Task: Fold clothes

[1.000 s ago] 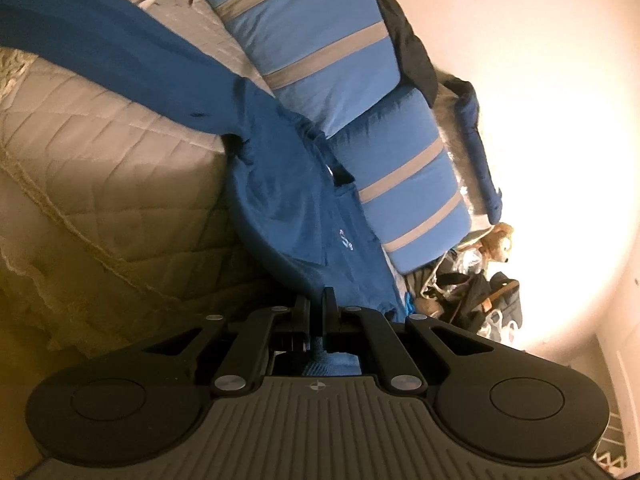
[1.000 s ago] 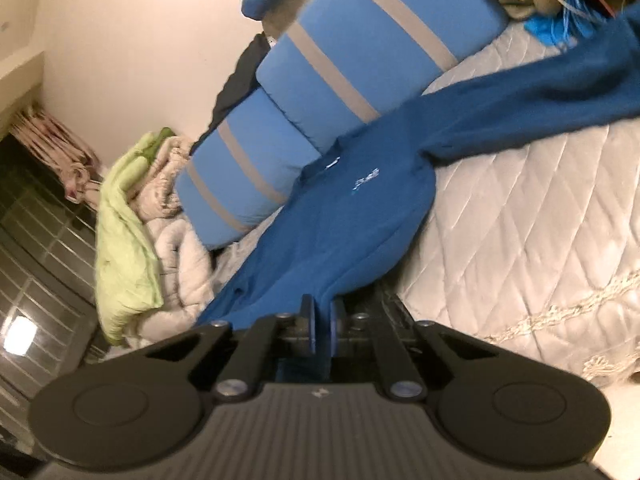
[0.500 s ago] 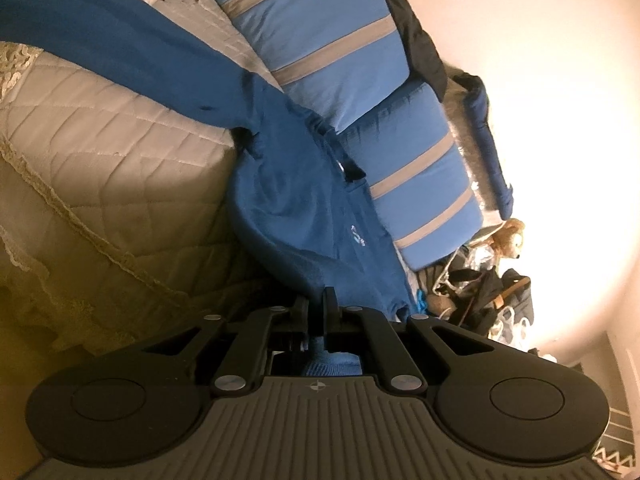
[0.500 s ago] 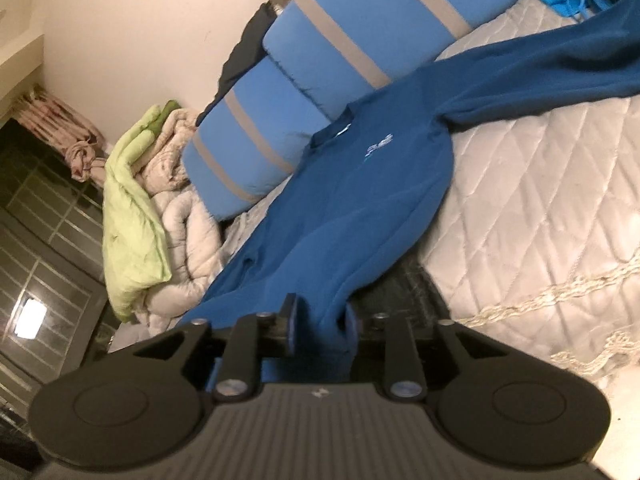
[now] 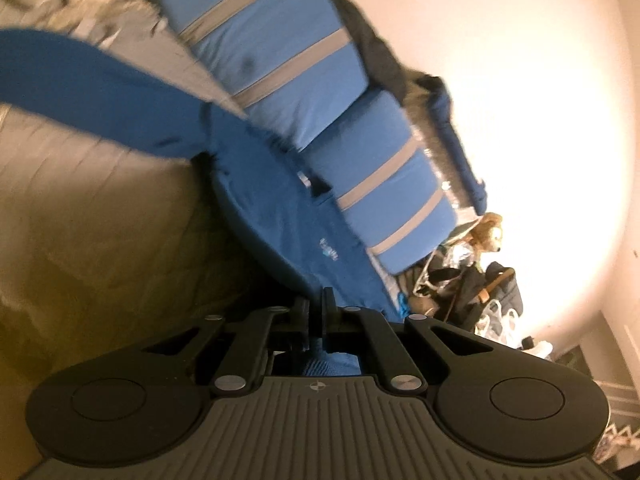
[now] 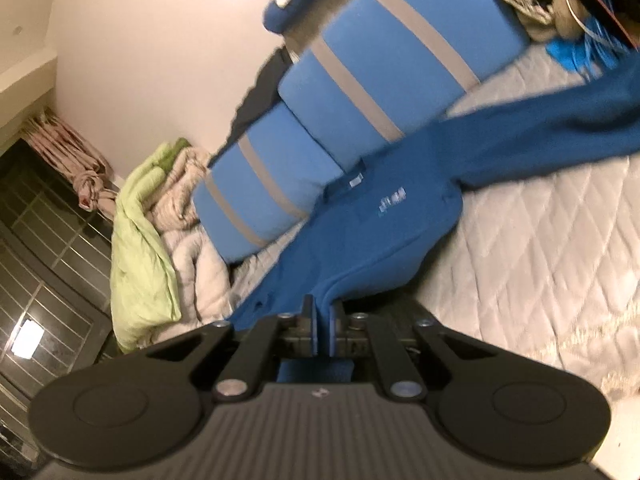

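clearly, a dark blue long-sleeved sweatshirt (image 6: 380, 236) is spread across the quilted pale bedspread (image 6: 540, 264), its collar lying against the light blue pillows with grey stripes (image 6: 320, 136) and one sleeve stretched away from those pillows over the quilt. the hem end of the sweatshirt is raised off the bedspread, on the side farthest from the pillows. the left gripper (image 5: 316, 312) is clamped tight on a fold of the hem, blue cloth being seen pinched between its jaws and hanging behind them. the right gripper (image 6: 322, 328) is likewise closed on the hem, a ridge of blue fabric being caught between its blue-padded jaws.

the step in hand is judged to be the lifting of the hem so that the body can be folded toward the pillows. for this to be done well, both corners are best kept level and equally taut, so that the lower edge is carried over as one straight line and is laid just short of the collar. the outstretched sleeve is best watched, since it may be dragged askew if the cloth is pulled sideways. both views are blurred, so the exact bite on the cloth cannot be judged finely.

no clear container is made out; beyond the pillows from the sweatshirt, a heap of bags and a brown plush toy (image 5: 490, 232) is seen, and what is in the bags cannot be told.
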Motion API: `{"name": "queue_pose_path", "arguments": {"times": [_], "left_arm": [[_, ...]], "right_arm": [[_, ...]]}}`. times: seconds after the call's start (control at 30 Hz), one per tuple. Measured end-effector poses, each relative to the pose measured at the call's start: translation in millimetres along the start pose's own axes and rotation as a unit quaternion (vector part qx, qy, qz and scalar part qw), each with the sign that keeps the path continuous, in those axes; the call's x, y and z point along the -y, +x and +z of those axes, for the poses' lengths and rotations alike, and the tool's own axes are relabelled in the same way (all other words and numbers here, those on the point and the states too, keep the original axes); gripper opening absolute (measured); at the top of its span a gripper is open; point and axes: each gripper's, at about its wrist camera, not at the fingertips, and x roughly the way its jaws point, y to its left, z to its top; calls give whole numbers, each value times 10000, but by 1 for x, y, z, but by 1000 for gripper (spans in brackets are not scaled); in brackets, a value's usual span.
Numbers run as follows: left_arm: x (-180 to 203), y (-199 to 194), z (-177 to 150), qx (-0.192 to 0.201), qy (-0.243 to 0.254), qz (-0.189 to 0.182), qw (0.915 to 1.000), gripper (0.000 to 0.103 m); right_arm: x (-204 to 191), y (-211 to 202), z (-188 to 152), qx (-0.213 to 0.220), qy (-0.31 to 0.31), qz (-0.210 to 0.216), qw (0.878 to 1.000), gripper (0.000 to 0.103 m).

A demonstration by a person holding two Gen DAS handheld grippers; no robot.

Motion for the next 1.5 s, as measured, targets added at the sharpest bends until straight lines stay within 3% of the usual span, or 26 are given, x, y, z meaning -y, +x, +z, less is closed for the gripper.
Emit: {"name": "queue_pose_path", "arguments": {"times": [0.13, 0.47, 0.77, 1.17, 1.27, 1.3, 1.33, 1.4, 1.47, 1.5], "left_arm": [[27, -4, 5, 214, 389, 187, 9988, 5], [74, 1, 5, 626, 558, 1049, 9909, 5], [56, -3, -7, 296, 267, 1324, 9904, 5], [17, 7, -39, -340, 49, 1925, 9807, 10], [13, 4, -37, -341, 52, 1946, 9803, 10], [14, 2, -36, -313, 64, 1946, 9804, 17], [15, -1, -35, -247, 95, 2003, 9794, 21], [16, -9, -31, -5, 161, 2124, 9771, 39], [15, -18, -27, 221, 162, 2181, 9755, 47], [13, -22, -25, 323, 150, 2196, 9749, 50]], "right_arm": [[-13, -8, 15, 262, -26, -70, 9996, 6], [-30, -9, 31, 517, 170, -559, 9970, 6], [-21, -16, 20, 338, 317, -804, 9957, 6], [9, -19, -21, -471, 518, -1378, 9880, 7], [6, -14, -24, -620, 248, -1505, 9864, 13], [3, -13, -23, -636, 136, -1546, 9858, 18], [1, -13, -21, -617, 45, -1616, 9849, 27], [-2, -14, -16, -513, -119, -1792, 9824, 67], [-5, -15, -8, -329, -216, -1872, 9815, 85], [-6, -16, -4, -237, -260, -1903, 9811, 86]]}}
